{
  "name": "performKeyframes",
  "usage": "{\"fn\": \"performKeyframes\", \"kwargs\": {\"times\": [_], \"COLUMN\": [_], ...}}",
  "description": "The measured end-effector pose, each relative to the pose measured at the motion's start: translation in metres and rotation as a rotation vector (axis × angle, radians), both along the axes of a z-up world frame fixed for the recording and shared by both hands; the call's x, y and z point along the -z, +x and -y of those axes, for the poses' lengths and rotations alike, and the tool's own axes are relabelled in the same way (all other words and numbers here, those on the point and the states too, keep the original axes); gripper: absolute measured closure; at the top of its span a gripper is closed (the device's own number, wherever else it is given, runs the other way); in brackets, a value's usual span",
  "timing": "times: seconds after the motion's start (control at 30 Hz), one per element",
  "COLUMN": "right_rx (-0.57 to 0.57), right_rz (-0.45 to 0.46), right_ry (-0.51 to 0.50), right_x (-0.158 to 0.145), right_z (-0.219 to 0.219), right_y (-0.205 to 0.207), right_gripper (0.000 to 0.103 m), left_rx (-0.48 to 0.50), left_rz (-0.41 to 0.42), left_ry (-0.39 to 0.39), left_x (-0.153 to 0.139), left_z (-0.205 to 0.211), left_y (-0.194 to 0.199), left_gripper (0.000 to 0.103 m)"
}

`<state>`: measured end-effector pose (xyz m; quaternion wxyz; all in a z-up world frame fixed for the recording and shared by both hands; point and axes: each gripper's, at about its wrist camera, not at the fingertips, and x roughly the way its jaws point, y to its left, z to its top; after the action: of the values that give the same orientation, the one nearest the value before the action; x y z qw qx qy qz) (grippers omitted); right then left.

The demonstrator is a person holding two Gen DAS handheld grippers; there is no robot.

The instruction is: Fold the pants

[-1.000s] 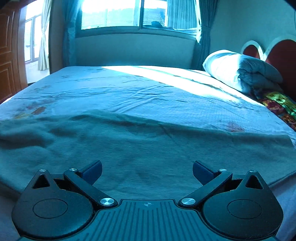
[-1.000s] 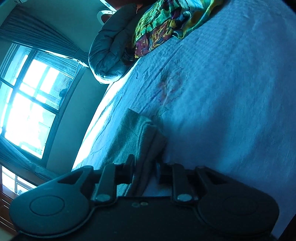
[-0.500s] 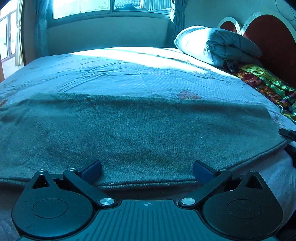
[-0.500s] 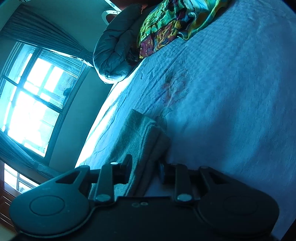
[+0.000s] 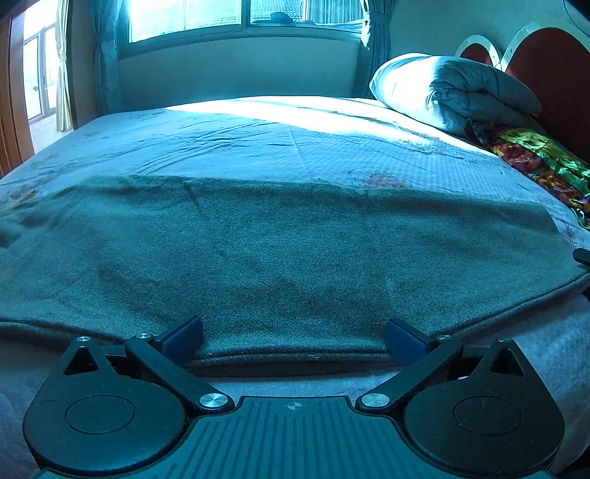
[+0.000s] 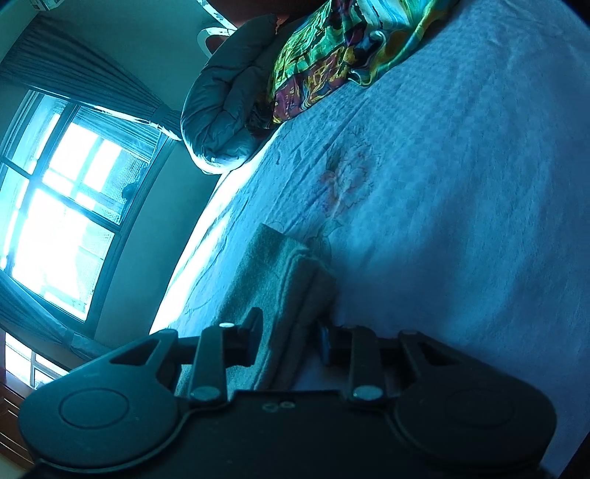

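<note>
The grey-green pants [image 5: 280, 250] lie spread flat across the near part of the bed, folded double with the layered edge toward me. My left gripper [image 5: 293, 337] is open and empty, its blue pads [image 5: 184, 333] wide apart just at that near edge. My right gripper [image 6: 289, 333] is turned on its side and closed on the end of the pants [image 6: 280, 280], with layered cloth between its fingers. Its tip shows at the far right of the left wrist view [image 5: 582, 256].
The bed [image 5: 295, 147] has a pale blue sheet with faint flower prints. A rolled grey duvet [image 5: 457, 92] and a colourful cloth [image 5: 542, 162] lie by the red headboard [image 5: 553, 77] at right. A window [image 5: 228, 14] is behind.
My left gripper has pulled back and risen a little, so the near edge of the pants now shows between its pads. The right gripper has kept its hold on the pants end.
</note>
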<state>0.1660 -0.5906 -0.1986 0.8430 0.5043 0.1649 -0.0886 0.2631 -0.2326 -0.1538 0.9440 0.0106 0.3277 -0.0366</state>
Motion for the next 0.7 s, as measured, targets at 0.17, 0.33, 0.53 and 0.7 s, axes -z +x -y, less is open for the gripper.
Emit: {"fn": "performKeyframes", "kwargs": {"times": [0.17, 0.33, 0.53, 0.7], "right_rx": [0.041, -0.014, -0.146, -0.287], "right_rz": [-0.067, -0.032, 0.067, 0.141], "right_ry": [-0.053, -0.270, -0.339, -0.402], "right_x": [-0.003, -0.049, -0.104, -0.132], "right_z": [-0.003, -0.033, -0.091, -0.188], "right_y": [0.001, 0.007, 0.027, 0.053], "right_gripper": [0.095, 0.095, 0.095, 0.095], "left_rx": [-0.002, -0.002, -0.017, -0.163], "left_rz": [-0.005, 0.015, 0.033, 0.075], "left_ry": [0.025, 0.055, 0.008, -0.003], "left_x": [0.002, 0.007, -0.018, -0.037], "left_z": [0.005, 0.009, -0.058, -0.186], "left_y": [0.002, 0.003, 0.002, -0.016], "left_gripper": [0.000, 0.000, 0.000, 0.000]}}
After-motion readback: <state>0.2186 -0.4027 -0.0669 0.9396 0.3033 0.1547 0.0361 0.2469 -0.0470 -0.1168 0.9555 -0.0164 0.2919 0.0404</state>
